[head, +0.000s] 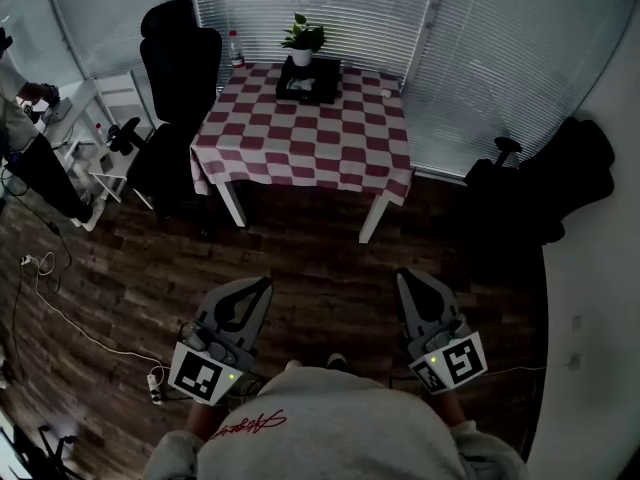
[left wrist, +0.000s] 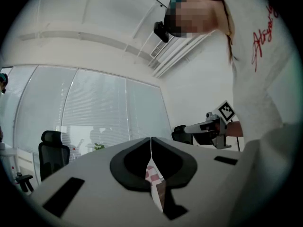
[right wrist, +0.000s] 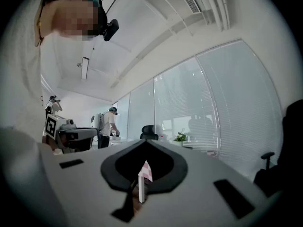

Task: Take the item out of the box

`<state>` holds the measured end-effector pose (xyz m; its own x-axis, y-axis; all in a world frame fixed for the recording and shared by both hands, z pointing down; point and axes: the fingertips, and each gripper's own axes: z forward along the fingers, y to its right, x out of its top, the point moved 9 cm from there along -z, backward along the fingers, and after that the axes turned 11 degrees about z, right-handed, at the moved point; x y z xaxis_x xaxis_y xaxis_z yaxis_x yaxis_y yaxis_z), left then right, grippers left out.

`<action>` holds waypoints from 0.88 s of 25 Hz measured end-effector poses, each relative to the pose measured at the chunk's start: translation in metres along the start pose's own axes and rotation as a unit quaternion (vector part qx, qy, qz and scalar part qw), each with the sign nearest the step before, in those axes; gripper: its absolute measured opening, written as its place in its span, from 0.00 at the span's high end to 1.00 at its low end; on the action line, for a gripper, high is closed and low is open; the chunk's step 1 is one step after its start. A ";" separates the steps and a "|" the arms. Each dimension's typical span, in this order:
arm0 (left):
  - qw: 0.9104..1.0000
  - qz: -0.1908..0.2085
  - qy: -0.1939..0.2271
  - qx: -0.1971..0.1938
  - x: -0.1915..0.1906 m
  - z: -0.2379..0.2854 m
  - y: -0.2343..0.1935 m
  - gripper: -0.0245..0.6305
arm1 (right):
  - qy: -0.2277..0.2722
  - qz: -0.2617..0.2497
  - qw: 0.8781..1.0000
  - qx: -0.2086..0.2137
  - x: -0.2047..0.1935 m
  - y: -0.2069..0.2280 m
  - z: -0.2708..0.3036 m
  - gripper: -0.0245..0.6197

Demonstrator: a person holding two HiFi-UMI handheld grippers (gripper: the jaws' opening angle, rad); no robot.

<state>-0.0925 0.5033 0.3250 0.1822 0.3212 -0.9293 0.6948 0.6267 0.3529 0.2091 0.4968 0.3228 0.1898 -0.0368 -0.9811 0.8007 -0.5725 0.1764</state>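
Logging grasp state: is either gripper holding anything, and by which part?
Nothing is held. The left gripper and right gripper are both shut and empty, far from the red-and-white checkered table.

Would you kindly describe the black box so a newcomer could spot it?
Find the table with the red-and-white checked cloth by the window blinds. At its far edge lies a low black box, the only dark thing on it, right by the white-potted green plant.
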 end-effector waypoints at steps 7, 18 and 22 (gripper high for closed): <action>1.000 -0.001 0.005 -0.006 -0.001 -0.005 -0.005 0.93 | 0.006 0.006 1.000 -0.010 0.000 -0.007 0.000 0.95; 1.000 -0.001 0.000 -0.023 -0.009 -0.025 -0.012 0.93 | 0.018 0.021 0.999 -0.025 -0.015 -0.028 -0.001 0.95; 1.000 0.000 0.004 -0.021 -0.008 -0.033 -0.015 0.93 | 0.020 0.021 0.999 -0.026 -0.016 -0.035 0.001 0.95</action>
<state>-0.1280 0.5145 0.3310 0.1771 0.3275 -0.9281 0.6643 0.6560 0.3583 0.1774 0.5161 0.3319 0.2454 -0.0260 -0.9691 0.8198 -0.5279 0.2217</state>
